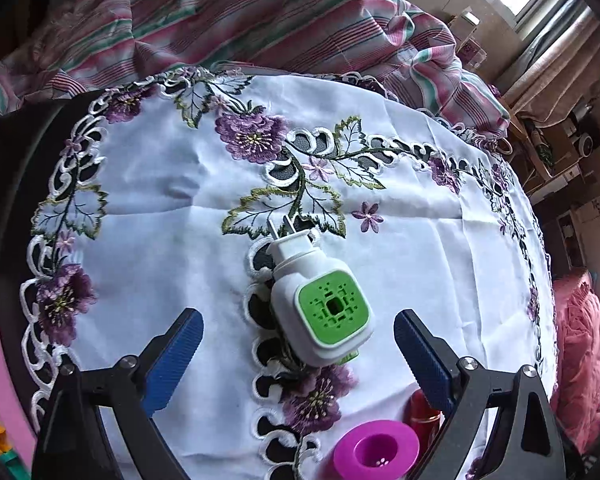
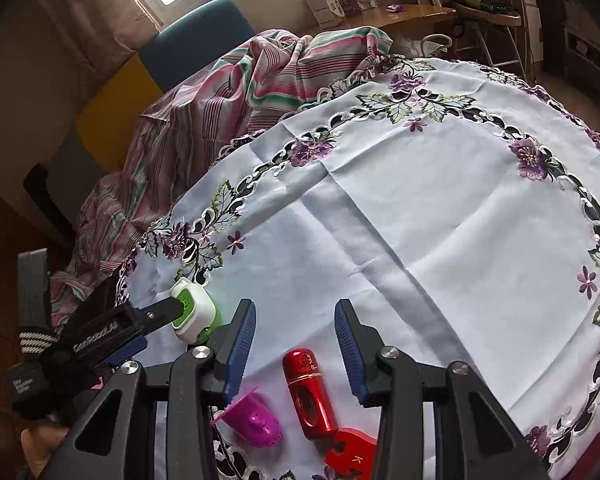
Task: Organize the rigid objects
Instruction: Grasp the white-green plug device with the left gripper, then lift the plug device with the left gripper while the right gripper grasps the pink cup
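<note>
A white plug-in device with a green vented face [image 1: 320, 304] lies on the embroidered white tablecloth [image 1: 152, 248], prongs pointing away. My left gripper [image 1: 298, 322] stands wide open around it, with its blue pads clear of both sides. In the right wrist view the same device [image 2: 194, 316] sits at the left, with a left finger [image 2: 162, 314] in front of it. My right gripper [image 2: 295, 310] is open with nothing at its tips. A red metal cylinder [image 2: 310, 392] lies on the cloth beneath it, untouched. A magenta cup [image 2: 252, 420] lies beside the cylinder, and a red flat piece marked K [image 2: 350, 456] sits nearer still.
The round table [image 2: 420, 220] carries purple flower embroidery and cut-out edging. A pink-and-green striped cloth [image 1: 260, 20] is heaped along its far side, in front of a blue chair back [image 2: 204, 32]. The magenta cup [image 1: 376, 452] and red cylinder [image 1: 422, 410] sit near my left gripper's right finger.
</note>
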A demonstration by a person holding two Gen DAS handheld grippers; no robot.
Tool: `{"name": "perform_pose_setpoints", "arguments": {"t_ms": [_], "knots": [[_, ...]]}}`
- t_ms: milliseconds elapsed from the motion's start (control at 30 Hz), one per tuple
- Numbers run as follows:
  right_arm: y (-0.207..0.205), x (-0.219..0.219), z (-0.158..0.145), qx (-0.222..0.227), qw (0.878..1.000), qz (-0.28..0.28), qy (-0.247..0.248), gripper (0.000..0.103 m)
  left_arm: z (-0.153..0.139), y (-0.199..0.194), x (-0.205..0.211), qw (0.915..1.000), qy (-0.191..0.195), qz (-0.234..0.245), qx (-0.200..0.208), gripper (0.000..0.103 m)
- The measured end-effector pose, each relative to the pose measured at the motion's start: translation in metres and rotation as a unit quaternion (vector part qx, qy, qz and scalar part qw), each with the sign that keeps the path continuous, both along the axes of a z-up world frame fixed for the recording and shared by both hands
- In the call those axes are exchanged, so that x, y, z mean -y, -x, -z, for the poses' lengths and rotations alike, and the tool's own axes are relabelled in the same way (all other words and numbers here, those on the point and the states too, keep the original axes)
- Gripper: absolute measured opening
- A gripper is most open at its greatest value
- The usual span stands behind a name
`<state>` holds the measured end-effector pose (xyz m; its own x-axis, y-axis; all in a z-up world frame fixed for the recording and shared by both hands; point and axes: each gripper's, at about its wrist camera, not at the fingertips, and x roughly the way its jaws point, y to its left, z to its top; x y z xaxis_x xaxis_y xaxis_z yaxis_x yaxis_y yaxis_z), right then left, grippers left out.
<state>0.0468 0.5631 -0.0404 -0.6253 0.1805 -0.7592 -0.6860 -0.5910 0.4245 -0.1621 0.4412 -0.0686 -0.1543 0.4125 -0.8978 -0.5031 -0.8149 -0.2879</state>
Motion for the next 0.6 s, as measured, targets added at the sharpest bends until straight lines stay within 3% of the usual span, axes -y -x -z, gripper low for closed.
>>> {"name": "perform_pose_setpoints", "arguments": {"t_ms": [167,233,267,300,433,600], "knots": [[0.000,0.000,0.002,-0.004,1.000,-0.001,0.008,0.042,0.016,0.007,-0.020,0.9997,0.016,-0.011,0.017,0.097],[-0.001,-0.001,0.002,-0.004,1.000,-0.001,0.008,0.042,0.020,0.006,-0.027,0.9995,0.026,-0.002,0.016,0.080],[-0.001,-0.001,0.003,-0.003,1.000,0.002,0.006,0.042,0.023,0.005,-0.028,0.9995,0.028,0.005,0.014,0.059],[-0.002,-0.002,0.004,-0.001,1.000,0.004,0.006,0.042,0.023,0.003,-0.028,0.9995,0.029,0.010,0.009,0.057],[-0.002,-0.005,0.007,0.002,1.000,0.006,0.012,0.042,0.015,-0.010,-0.012,0.9988,0.028,0.035,-0.018,0.055],[0.005,0.000,0.007,-0.005,1.000,-0.022,0.016,0.042,-0.001,-0.033,0.038,0.9971,0.025,0.045,-0.055,0.055]]}}
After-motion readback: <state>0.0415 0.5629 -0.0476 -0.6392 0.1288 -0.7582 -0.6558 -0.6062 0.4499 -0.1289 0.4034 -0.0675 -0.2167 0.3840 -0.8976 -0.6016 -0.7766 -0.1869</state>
